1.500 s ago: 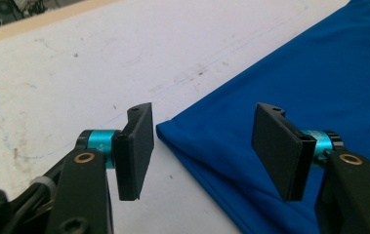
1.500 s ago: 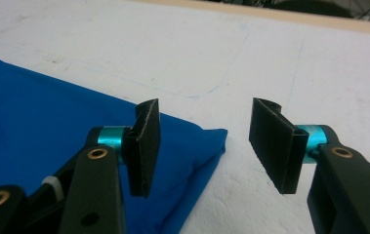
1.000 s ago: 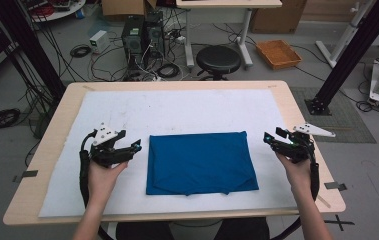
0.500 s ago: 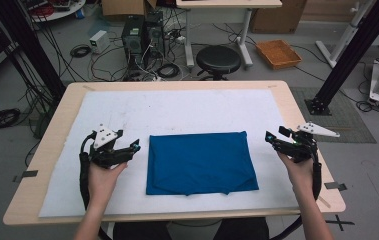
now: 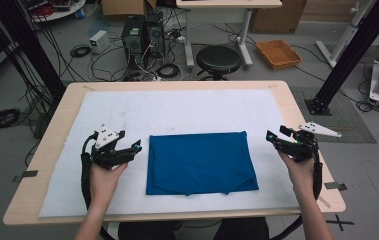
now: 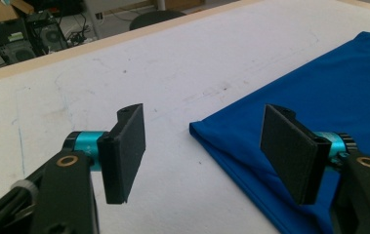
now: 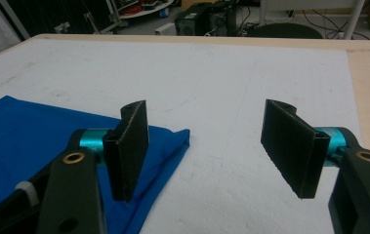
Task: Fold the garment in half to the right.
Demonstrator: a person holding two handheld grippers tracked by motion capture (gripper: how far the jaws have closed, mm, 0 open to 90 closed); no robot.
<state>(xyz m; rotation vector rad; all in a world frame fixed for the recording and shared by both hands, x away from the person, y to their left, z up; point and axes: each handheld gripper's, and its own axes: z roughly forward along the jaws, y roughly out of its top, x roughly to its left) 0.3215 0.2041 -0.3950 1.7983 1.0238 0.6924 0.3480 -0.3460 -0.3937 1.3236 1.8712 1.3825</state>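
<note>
A blue cloth, folded into a flat rectangle, lies in the middle of the white mat. My left gripper rests just left of the cloth and is open. In the left gripper view its jaws stand wide apart and empty, with the cloth's corner ahead and to the right. Just right of the cloth, my right gripper is open too. Its jaws have just been opening and nothing is between them. The cloth's corner lies behind its left jaw.
The mat covers most of the wooden table. Beyond the far edge, on the floor, are a black stool, computer towers with cables, and an orange tray. A black frame post stands at the right.
</note>
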